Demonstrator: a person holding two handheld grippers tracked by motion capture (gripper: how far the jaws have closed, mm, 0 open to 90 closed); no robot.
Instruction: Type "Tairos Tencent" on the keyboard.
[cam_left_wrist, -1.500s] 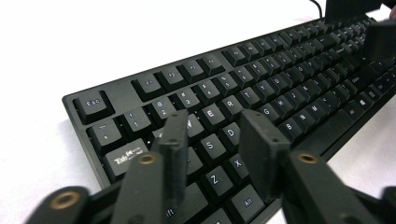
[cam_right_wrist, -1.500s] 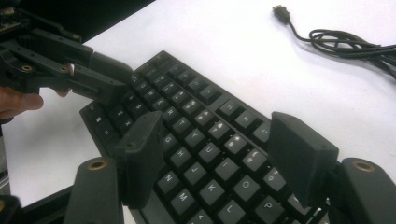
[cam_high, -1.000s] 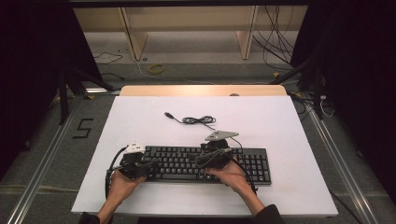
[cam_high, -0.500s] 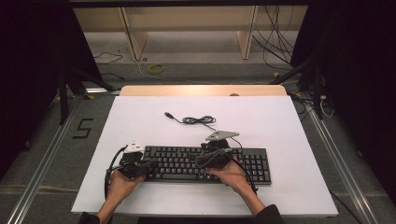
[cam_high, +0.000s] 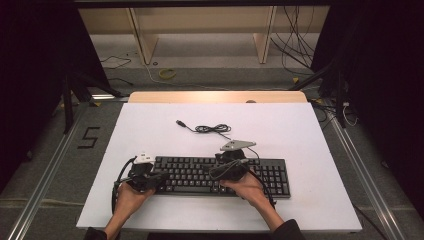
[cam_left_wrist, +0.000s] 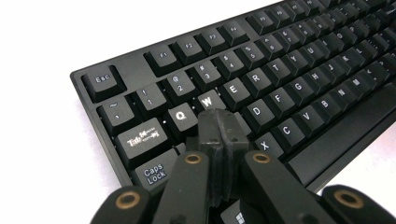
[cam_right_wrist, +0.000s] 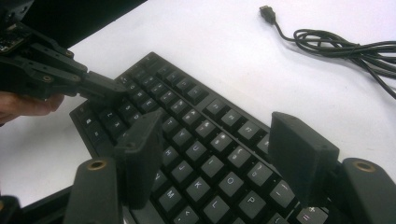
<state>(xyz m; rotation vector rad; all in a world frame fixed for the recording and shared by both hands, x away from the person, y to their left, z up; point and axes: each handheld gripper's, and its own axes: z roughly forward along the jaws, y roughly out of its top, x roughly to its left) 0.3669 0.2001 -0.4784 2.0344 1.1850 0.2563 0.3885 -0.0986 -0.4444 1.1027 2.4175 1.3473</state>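
The keyboard (cam_high: 220, 175) is lying on the table (cam_high: 300, 135), near its front edge. The left gripper (cam_left_wrist: 218, 122), jaws pressed together, is hovering over the keyboard's left end, tips at the W key (cam_left_wrist: 208, 100). The right gripper (cam_right_wrist: 224, 144), jaws apart, is hanging above the keyboard's middle. The cable (cam_high: 212, 128) is lying coiled behind the keyboard.

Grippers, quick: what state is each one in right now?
Left gripper: closed, empty, tips over the flat black plastic keyboard near W.
Right gripper: open, empty, above the keyboard's right-hand letter keys.
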